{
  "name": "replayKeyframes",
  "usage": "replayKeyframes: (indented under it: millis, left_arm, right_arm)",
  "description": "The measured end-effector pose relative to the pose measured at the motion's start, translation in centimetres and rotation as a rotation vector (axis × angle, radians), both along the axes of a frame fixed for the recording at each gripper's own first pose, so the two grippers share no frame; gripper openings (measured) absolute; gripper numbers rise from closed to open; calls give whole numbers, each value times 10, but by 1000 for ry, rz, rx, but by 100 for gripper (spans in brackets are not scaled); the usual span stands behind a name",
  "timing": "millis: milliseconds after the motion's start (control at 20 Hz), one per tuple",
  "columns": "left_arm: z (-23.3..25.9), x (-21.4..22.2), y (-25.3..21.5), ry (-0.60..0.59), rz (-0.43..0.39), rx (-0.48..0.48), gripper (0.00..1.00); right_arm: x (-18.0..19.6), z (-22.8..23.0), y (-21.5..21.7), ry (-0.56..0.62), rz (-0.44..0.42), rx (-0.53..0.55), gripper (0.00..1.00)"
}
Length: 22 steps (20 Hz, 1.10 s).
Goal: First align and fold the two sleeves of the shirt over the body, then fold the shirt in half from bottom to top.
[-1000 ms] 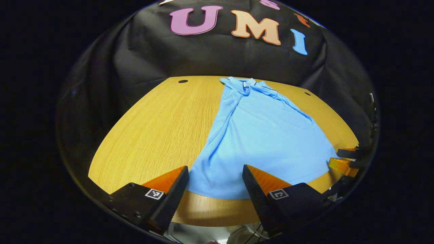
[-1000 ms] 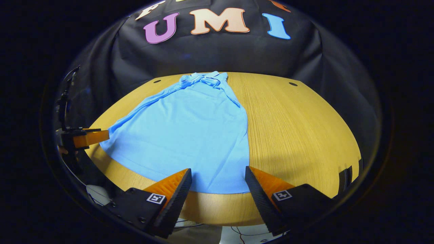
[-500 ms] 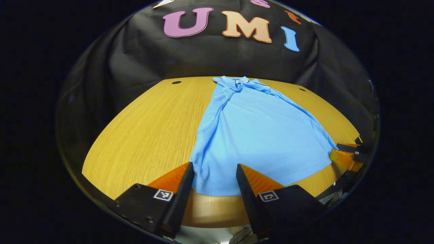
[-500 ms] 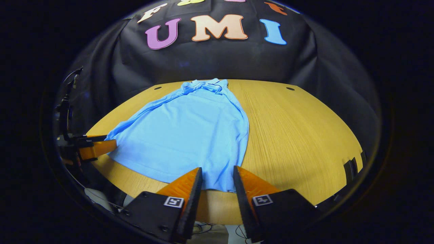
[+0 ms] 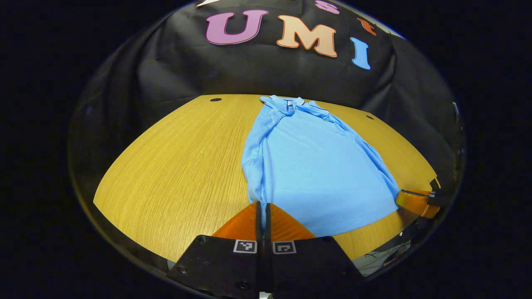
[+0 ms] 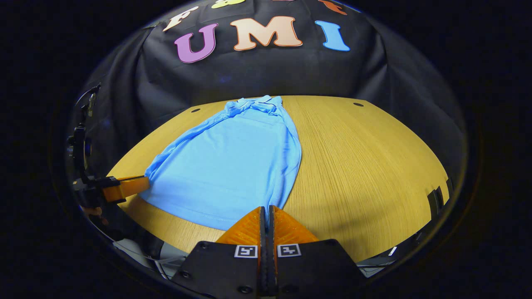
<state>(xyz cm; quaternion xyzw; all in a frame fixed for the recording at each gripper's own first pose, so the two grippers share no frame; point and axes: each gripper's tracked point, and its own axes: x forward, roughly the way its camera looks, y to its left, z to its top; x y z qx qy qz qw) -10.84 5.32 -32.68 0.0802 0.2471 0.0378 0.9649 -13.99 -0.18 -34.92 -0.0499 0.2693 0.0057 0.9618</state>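
We see the light blue polo shirt (image 5: 316,166) lying flat on the round wooden table (image 5: 174,158), collar far, bare wood either side. Our left gripper (image 5: 262,207) and right gripper (image 6: 266,211) each pinch a near hem corner.

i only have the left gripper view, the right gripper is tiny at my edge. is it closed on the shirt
observer: yes, in the right gripper view the right gripper has both fingers together on the shirt, at a near hem corner.
operator: is the hem flat over there
observer: the hem lies flat on the table, running to the left gripper.
operator: sleeve on that side
observer: the side edge is a narrow folded strip, with no sleeve out on the wood.
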Motion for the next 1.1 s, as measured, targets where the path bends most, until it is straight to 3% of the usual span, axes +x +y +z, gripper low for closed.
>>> replayKeyframes:
  millis: [250, 500, 1100]
  left_arm:
    - [34, 17, -1, -70, -3, -20, 0]
    - [76, 56, -4, -142, -2, -35, 0]
    - [150, 212, -18, -273, 12, -18, 0]
  right_arm:
    - [20, 30, 7, -62, 22, -13, 3]
    - [65, 58, 6, -107, 39, -1, 3]
    - [241, 115, -3, -177, 72, 43, 3]
